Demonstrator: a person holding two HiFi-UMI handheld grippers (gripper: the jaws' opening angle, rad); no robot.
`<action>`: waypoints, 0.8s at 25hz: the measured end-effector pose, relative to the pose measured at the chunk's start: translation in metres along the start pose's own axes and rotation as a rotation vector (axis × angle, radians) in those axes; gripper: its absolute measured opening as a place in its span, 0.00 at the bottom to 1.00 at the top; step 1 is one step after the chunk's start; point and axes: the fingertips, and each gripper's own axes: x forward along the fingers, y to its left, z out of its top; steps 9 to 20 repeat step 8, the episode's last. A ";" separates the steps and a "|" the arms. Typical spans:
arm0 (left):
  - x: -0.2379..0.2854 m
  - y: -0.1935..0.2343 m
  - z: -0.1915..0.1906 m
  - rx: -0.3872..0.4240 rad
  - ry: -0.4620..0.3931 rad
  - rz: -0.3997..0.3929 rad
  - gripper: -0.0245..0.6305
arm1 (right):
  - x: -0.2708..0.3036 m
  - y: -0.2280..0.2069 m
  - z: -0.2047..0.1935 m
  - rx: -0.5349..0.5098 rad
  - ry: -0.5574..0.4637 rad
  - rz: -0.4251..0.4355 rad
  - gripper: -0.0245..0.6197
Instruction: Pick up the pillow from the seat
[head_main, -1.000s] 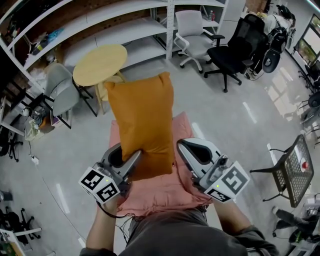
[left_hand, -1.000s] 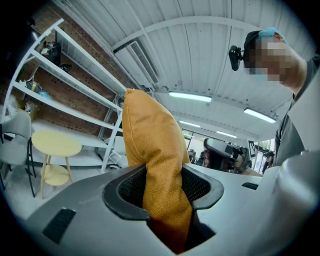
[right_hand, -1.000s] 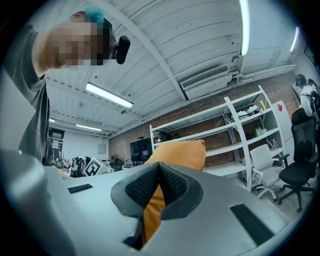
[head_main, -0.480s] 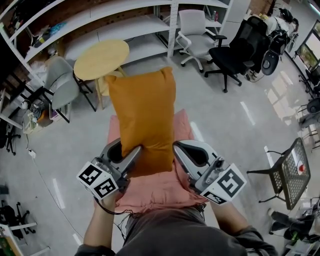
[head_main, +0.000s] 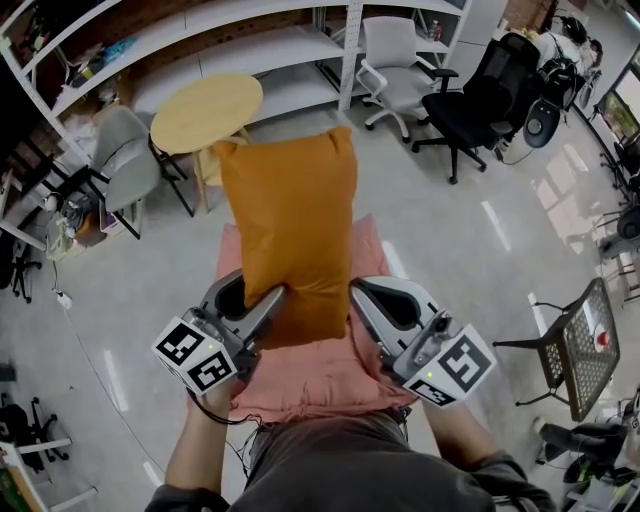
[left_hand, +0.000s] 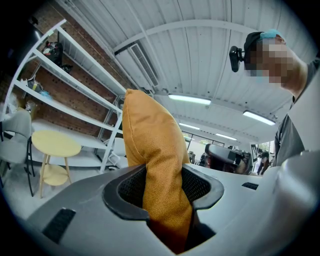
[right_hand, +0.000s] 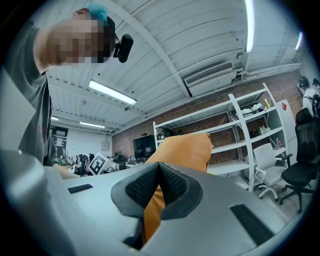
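Looks to me like the pickup part is basically done here. The orange pillow is off the pink seat and held out in front of the person, hanging over the far end of the seat and the grey floor beyond it, with nothing else touching it as far as I can see. The left hand-held gripper has its jaws clamped on a fat fold of the pillow's near left corner, so they stand partway apart around the fabric. The right hand-held gripper pinches the near right edge with its jaws almost together, just a thin bit of cloth between them. Both point forward, away from the body and roughly level, side by side, marker cubes back toward the person's belly, forearms tucked in below. What's left, I'd guess, is just keeping it up or carrying it off somewhere.
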 end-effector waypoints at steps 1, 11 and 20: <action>0.000 0.001 0.001 0.001 0.000 -0.001 0.36 | 0.001 0.000 0.001 -0.001 -0.001 0.000 0.06; -0.001 0.003 -0.001 0.001 -0.004 -0.004 0.36 | 0.001 0.003 -0.004 -0.004 0.001 -0.002 0.06; -0.001 0.003 -0.001 0.001 -0.004 -0.004 0.36 | 0.001 0.003 -0.004 -0.004 0.001 -0.002 0.06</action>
